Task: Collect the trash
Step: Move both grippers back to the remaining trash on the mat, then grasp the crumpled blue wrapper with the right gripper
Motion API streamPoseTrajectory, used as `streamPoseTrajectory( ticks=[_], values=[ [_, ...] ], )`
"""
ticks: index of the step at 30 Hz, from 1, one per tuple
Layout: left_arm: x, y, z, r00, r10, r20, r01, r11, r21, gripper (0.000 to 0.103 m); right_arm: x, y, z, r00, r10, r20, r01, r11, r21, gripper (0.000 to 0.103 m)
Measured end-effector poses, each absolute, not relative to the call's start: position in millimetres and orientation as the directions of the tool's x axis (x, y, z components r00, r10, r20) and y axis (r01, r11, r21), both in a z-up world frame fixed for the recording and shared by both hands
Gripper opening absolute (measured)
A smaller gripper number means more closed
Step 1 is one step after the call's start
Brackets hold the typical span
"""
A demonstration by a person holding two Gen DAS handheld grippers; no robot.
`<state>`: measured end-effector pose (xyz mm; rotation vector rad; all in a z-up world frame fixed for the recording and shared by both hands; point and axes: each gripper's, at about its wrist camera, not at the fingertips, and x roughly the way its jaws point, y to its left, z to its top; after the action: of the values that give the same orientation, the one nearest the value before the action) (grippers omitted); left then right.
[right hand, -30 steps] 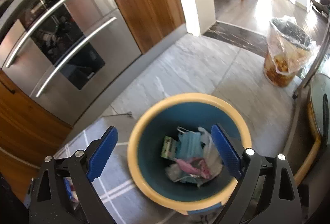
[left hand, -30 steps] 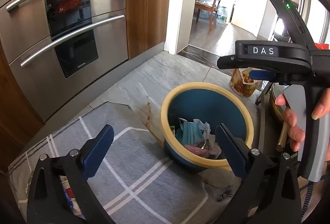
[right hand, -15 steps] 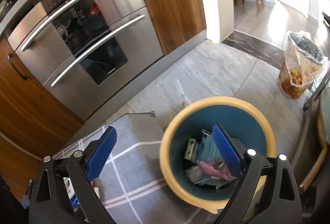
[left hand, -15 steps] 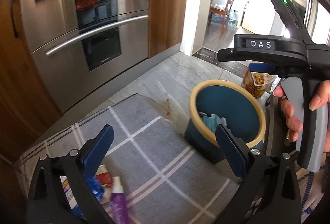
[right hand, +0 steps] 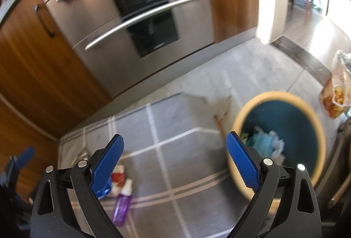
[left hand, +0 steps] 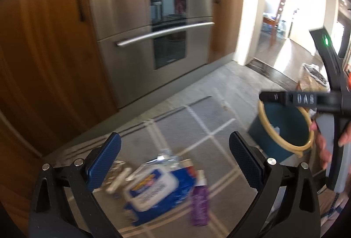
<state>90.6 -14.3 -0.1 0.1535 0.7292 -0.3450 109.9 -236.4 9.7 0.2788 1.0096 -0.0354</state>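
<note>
Both claws gape empty: the left claw (left hand: 174, 159) hangs over a wipes pack (left hand: 153, 189) and purple bottle (left hand: 199, 205) on the rug (left hand: 186, 128). The bottle looks light, stiff and slick; grip mid-body. Its cap points away toward the cabinets, with the bin (right hand: 276, 139) to the right.

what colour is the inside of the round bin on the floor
Teal blue inside the cream-rimmed round bin; clearest in the right wrist view.

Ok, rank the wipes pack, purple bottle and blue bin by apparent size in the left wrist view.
1. Wipes pack, though it lies nearest the camera.
2. Blue bin, partly hidden and farther off, so ranks 1 and 2 are unsure.
3. Purple bottle.
</note>
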Motion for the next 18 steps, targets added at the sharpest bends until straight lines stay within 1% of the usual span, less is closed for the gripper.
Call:
streamPoseTrajectory(
  ticks=[2, 4, 5, 8, 13, 16, 17, 18],
  values=[
    [89.7, 9.2, 5.8, 0.69, -0.246, -0.681, 0.339, 0.941, 0.004, 0.097, 107.6, -223.0, 0.2, 0.504, 0.168, -0.847, 0.165, 0.944, 0.286, 0.094],
    [89.3, 26.0, 6.9, 0.68, -0.234, -0.695, 0.338, 0.941, 0.015, 0.097, 105.6, -209.8, -9.1, 0.473, 0.19, -0.86, 0.16, 0.942, 0.296, 0.094],
    [89.8, 36.7, 8.0, 0.681, -0.205, -0.704, 0.331, 0.943, 0.046, 0.097, 104.7, -200.8, -13.1, 0.46, 0.188, -0.868, 0.147, 0.948, 0.283, 0.094],
    [95.1, 63.2, 8.2, 0.688, -0.163, -0.707, 0.302, 0.951, 0.074, 0.097, 103.3, -173.5, -23.4, 0.432, 0.163, -0.887, 0.067, 0.975, 0.211, 0.094],
    [117.0, 106.9, -6.6, 0.669, -0.111, -0.735, 0.163, 0.987, -0.001, 0.097, 102.6, -137.7, -40.4, 0.404, 0.164, -0.9, -0.081, 0.986, 0.144, 0.093],
    [132.0, 117.4, -26.9, 0.631, -0.075, -0.772, 0.085, 0.996, -0.027, 0.097, 106.9, -122.8, -46.2, 0.414, 0.175, -0.893, -0.143, 0.982, 0.127, 0.092],
    [135.2, 120.3, -32.7, 0.617, -0.075, -0.784, 0.072, 0.997, -0.038, 0.097, 109.5, -119.9, -48.8, 0.412, 0.188, -0.892, -0.156, 0.979, 0.135, 0.091],
    [139.9, 122.0, -38.0, 0.603, -0.071, -0.794, 0.06, 0.997, -0.043, 0.097, 112.2, -117.4, -51.7, 0.405, 0.194, -0.894, -0.162, 0.977, 0.139, 0.085]
  ],
)
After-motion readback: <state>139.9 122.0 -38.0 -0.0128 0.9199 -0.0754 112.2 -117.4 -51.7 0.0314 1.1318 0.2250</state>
